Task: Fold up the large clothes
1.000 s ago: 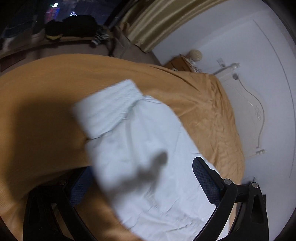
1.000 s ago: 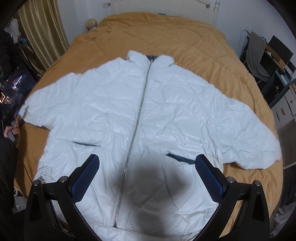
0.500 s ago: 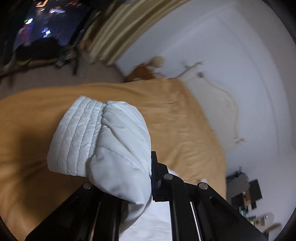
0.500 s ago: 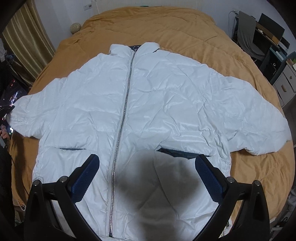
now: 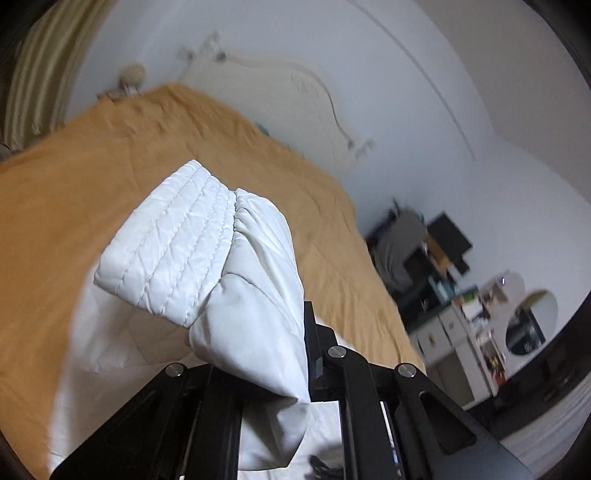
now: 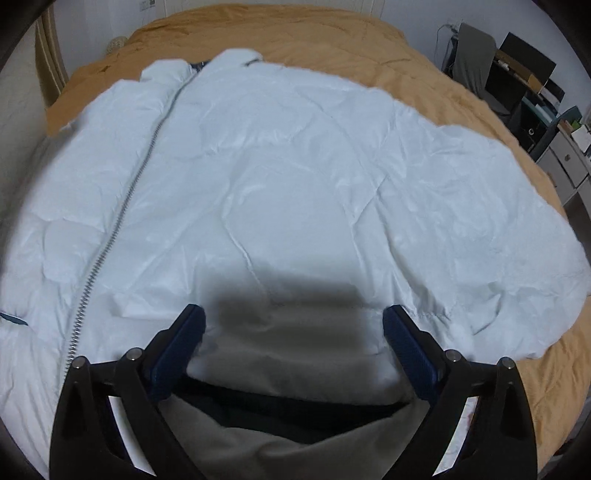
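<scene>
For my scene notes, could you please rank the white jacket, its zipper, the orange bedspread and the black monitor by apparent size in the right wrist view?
1. White jacket, nearest the camera
2. Orange bedspread, mostly covered
3. Zipper
4. Black monitor, far away

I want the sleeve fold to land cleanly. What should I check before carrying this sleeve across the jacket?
1. Left hand-held gripper clamped on the quilted white sleeve cuff: ok.
2. Cuff lifted off the mustard-orange bedspread: ok.
3. Right hand-held gripper open above the white puffer jacket, holding nothing: ok.
4. Jacket body lying flat, silver zipper closed: ok.
5. Opposite sleeve spread out flat: ok.
6. Hem smooth under the right hand-held gripper: cannot tell, shadowed.
</scene>
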Action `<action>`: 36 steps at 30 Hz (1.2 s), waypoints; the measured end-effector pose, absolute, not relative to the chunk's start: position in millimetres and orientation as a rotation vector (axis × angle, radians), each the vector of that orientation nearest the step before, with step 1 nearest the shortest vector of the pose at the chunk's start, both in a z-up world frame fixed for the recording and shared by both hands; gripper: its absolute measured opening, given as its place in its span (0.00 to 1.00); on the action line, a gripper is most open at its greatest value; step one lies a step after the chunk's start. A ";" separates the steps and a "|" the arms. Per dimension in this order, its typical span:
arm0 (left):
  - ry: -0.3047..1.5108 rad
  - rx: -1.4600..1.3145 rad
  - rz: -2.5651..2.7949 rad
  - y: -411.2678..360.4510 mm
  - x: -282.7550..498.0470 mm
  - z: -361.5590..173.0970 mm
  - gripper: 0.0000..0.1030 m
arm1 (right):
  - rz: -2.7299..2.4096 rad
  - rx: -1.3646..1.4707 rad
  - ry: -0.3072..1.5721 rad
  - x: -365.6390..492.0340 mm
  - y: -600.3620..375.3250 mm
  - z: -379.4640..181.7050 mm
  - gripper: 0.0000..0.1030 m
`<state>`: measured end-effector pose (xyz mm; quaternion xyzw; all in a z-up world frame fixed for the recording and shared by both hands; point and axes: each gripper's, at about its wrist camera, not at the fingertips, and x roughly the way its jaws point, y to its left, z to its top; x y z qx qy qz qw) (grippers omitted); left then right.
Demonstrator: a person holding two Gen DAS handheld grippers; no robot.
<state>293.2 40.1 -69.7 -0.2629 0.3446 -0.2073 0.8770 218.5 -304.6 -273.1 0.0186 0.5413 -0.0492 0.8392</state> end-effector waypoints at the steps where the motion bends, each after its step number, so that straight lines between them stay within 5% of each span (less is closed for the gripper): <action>1: 0.760 -0.551 -0.448 23.3 299.8 -83.5 0.07 | -0.095 0.057 1.159 220.4 -307.8 -278.1 0.97; 14: 1.191 -0.545 -0.409 -74.1 317.0 -335.3 0.11 | -0.078 0.188 1.060 166.9 -357.1 -228.4 1.00; 26: 1.186 -0.547 -0.508 -61.9 281.1 -298.5 0.15 | 0.081 0.195 1.013 268.8 -332.3 -96.0 1.00; 36: 1.209 -0.528 -0.553 -53.9 288.2 -299.3 0.15 | 0.197 0.130 1.475 407.6 -184.3 -159.1 0.91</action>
